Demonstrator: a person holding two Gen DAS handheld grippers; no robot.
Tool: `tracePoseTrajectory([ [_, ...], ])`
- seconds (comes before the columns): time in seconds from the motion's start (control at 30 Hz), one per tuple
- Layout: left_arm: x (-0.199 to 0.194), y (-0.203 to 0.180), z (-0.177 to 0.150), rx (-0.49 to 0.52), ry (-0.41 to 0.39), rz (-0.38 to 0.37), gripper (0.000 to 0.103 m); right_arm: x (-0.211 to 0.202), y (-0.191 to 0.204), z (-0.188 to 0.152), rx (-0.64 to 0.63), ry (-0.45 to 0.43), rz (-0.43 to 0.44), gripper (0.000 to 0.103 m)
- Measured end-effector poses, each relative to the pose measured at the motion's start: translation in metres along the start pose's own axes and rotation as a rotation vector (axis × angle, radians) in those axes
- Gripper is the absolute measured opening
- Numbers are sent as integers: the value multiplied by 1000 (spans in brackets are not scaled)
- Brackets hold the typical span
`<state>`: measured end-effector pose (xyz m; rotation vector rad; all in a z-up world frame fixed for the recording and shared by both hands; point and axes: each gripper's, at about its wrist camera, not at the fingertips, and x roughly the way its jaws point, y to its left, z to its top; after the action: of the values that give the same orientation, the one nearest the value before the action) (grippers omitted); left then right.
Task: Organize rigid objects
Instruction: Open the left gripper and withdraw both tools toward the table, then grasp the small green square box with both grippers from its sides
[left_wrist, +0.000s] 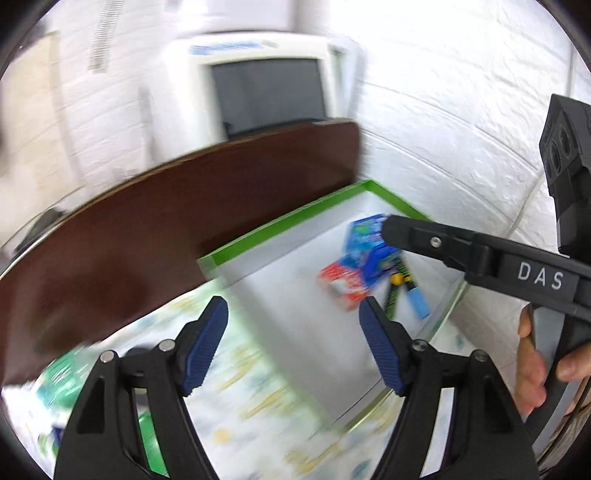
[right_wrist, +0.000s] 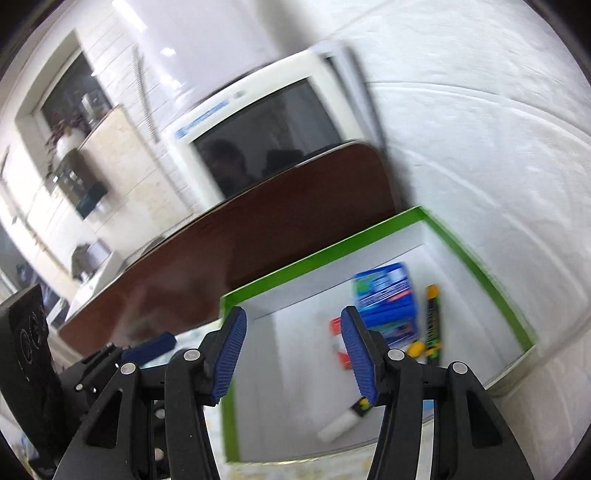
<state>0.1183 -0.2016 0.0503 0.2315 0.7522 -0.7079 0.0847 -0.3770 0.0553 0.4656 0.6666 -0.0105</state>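
From my left wrist camera everything is smeared by motion. My left gripper (left_wrist: 293, 345) stands wide with nothing between its blue pads (left_wrist: 205, 343). Under it lies a pale patterned cloth (left_wrist: 258, 398), and past that a white box (left_wrist: 295, 295) with a green rim, against a white brick-textured wall (left_wrist: 443, 129). In the box's far right corner I see a blue carton (left_wrist: 364, 236), a red carton (left_wrist: 341, 282) just beside it, and a dark marker (left_wrist: 393, 295) with a yellow band. The right gripper (left_wrist: 391, 227) reaches in from the right over that corner, a hand (left_wrist: 535, 369) on its handle. A brown board (left_wrist: 166, 229) stands behind the box, an old cream monitor (left_wrist: 266, 96) behind that.

From my right wrist camera, the right gripper (right_wrist: 293, 354) is half open and empty, over the box (right_wrist: 314, 266). The blue carton (right_wrist: 386, 302), red carton (right_wrist: 338, 343) and marker (right_wrist: 432, 321) lie together at the far right; a white tube (right_wrist: 338, 424) lies apart, nearer me. At far left are shelves and a plant (right_wrist: 62, 129).
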Motion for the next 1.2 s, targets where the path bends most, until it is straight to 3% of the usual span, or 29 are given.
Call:
tracePoseTrajectory([
  [0.13, -39, 47, -41, -107, -24, 83, 76, 12, 43, -17, -71, 73, 62, 55],
  [0.3, -76, 108, -103, -249, 16, 176, 77, 36, 108, -52, -194, 174, 158, 56],
  [0.43, -97, 136, -144, -314, 49, 176, 77, 62, 150, -89, -250, 275, 207, 56],
  [0.53, -96, 138, -161, -309, 50, 104, 77, 85, 168, -110, -270, 330, 182, 56],
  [0.7, -76, 135, -171, -295, 66, 6, 76, 118, 173, -123, -239, 399, 128, 56],
  [0.9, -40, 139, -163, -325, 98, -59, 71, 133, 170, -127, -231, 427, 104, 56],
  [1.1, -17, 139, -156, -320, 124, -83, 68, 150, 168, -123, -228, 446, 105, 56],
  [1.2, -7, 140, -157, -322, 145, -78, 59, 156, 168, -122, -233, 459, 120, 56],
])
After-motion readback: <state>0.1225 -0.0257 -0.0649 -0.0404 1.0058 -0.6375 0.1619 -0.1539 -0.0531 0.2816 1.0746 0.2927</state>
